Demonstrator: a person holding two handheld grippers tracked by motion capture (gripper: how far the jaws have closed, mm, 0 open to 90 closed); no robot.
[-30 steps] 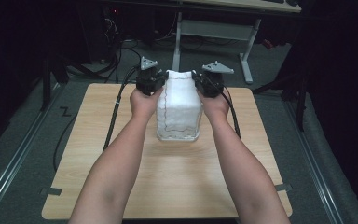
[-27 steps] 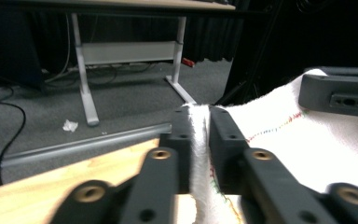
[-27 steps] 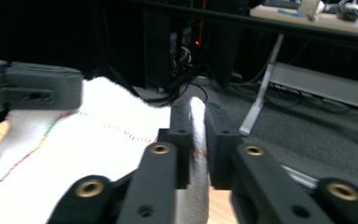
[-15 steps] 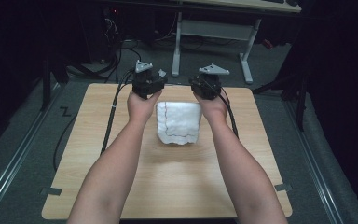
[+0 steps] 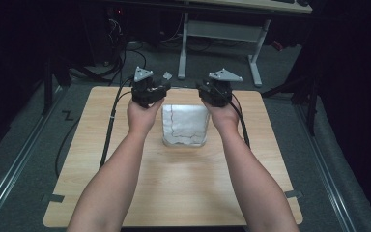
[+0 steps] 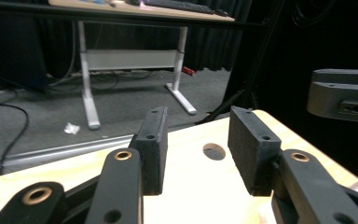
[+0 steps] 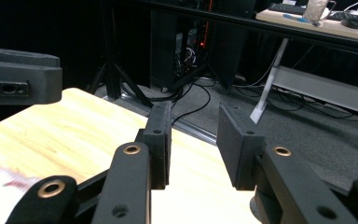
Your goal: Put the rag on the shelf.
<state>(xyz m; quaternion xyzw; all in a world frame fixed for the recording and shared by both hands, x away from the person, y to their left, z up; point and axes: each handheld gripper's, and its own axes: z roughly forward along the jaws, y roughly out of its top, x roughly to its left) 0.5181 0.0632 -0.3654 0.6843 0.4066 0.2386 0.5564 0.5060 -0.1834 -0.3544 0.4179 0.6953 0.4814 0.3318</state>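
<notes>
- White cloth (image 5: 184, 124), folded flat, marked with a dark wavy line; lying on the wooden bench (image 5: 174, 193) toward its far middle, between the two hands.
- Left tool (image 6: 196, 154): jaws spread, just been opening, nothing between them but bare bench and a round hole (image 6: 213, 151); seen from above at (image 5: 155, 89), just beside the cloth's far left corner.
- Right tool (image 7: 194, 147): jaws spread, likewise just been opening, empty; seen from above at (image 5: 206, 91), at the far right corner, apart from the fabric.
- Probable step: release complete, cloth laid down.
- Risk: snagging a corner on a low jaw during withdrawal, dragging the fold open.
- Risk: trailing cables (image 5: 110, 126) sweeping across the bench and shifting the cloth.
- Risk: uneven re-grip at one corner only, skewing the fold.
</notes>
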